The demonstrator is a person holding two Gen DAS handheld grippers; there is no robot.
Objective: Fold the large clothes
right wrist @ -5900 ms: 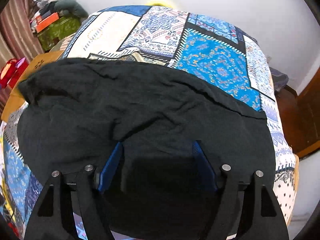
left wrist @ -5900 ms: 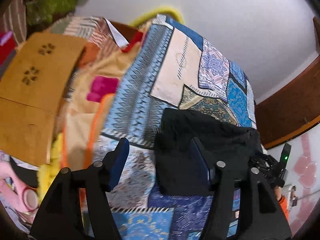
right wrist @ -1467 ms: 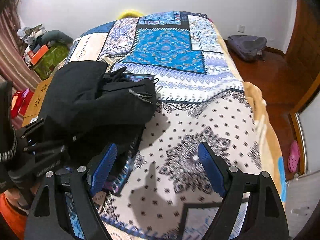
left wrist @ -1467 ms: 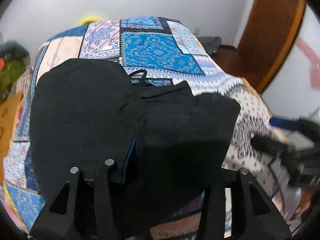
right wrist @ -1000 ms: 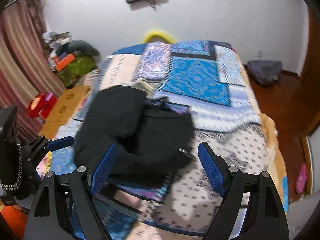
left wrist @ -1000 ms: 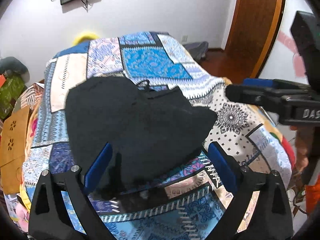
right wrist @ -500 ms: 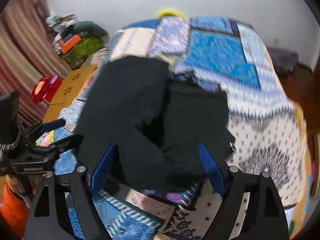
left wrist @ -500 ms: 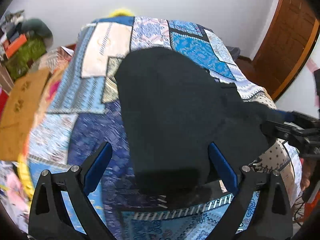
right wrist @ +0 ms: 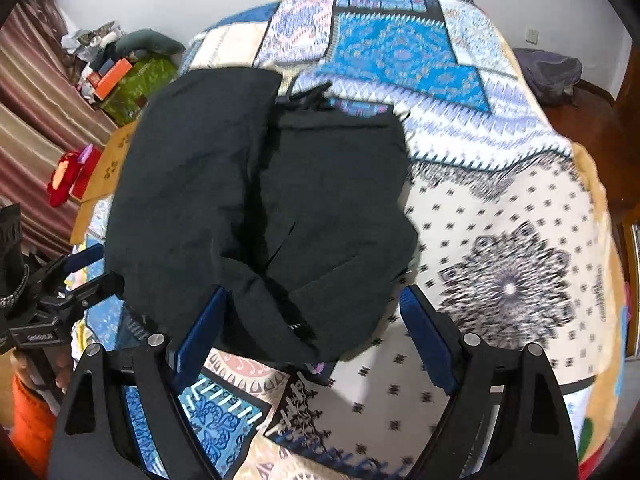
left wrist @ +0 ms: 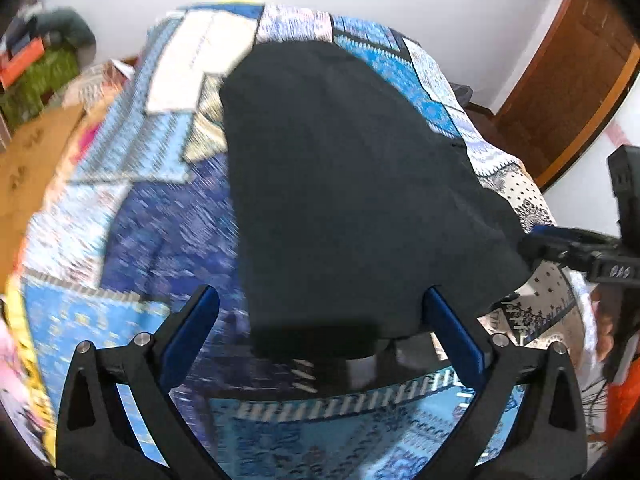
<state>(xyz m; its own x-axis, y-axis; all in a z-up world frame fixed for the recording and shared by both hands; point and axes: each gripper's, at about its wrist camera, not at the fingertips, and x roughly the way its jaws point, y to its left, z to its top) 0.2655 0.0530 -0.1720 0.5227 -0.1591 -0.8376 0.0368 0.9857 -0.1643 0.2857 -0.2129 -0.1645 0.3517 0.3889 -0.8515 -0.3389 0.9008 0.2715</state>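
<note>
Left black plastic two-finger gripper (left wrist: 319, 322) with blue finger pads (left wrist: 191, 332), silver screw heads, triangular cut-outs in its arms, right black plastic two-finger gripper (right wrist: 313, 326) of like build, orange sleeve cuff (right wrist: 30, 420), bare skin of hand (right wrist: 40, 368)

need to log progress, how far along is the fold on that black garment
Done: the black garment lies doubled over on the patterned bedspread, layers overlapping. In hand: nothing; left tongs and right tongs are open, near its edge. Left: the bundle looks lumpy, so probably squaring up or another fold.
</note>
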